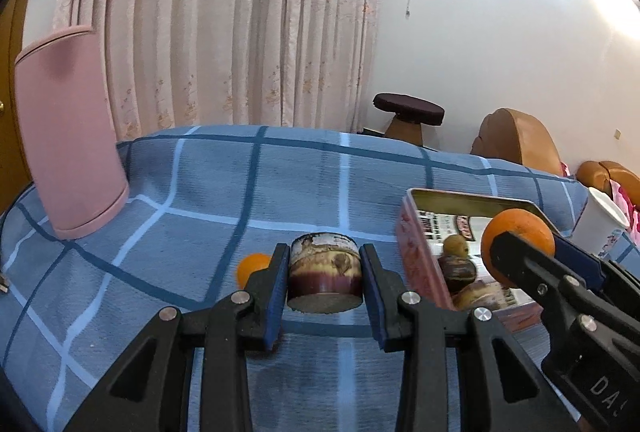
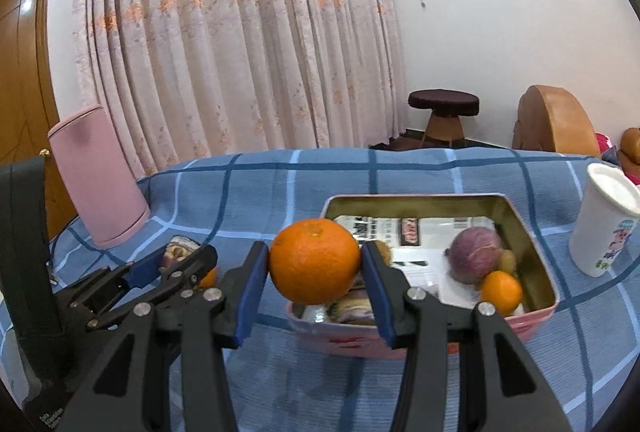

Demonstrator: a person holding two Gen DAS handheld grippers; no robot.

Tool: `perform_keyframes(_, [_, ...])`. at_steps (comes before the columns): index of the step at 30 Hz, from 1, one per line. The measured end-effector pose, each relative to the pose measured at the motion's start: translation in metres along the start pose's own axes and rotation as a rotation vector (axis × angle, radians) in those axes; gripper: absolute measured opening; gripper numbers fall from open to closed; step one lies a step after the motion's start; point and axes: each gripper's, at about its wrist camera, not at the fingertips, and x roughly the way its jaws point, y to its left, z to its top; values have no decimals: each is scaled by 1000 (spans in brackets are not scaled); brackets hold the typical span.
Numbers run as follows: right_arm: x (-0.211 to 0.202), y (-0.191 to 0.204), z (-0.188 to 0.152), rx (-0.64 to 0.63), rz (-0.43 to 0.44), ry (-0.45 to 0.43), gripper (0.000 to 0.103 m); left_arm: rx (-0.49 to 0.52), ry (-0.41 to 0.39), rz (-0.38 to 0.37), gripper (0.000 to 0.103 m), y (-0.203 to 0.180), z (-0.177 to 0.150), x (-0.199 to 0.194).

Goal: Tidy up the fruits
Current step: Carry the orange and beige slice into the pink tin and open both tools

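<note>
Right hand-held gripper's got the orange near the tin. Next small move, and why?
Probably ease the right hand-held gripper forward over the tin, then lower. Its orange hangs clamped at the tin's near edge, not yet over the open space inside.

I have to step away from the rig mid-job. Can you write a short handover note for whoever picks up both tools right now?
Left tool: shut on a short, worn, can-shaped thing, held above the blue checked cloth.
Right tool: shut on a big orange, held at the near edge of the pink tin.
In the tin already: a purple fruit, a small orange, a few more fruits partly hidden.
Left to do: put the big orange in the tin, then fetch the small orange fruit on the cloth.
</note>
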Motion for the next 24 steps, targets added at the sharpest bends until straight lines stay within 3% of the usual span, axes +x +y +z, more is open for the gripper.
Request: perform_keyframes(24, [-10,-92,16,72,-158,-38,50,92,-21,-91,37,-86,14,17])
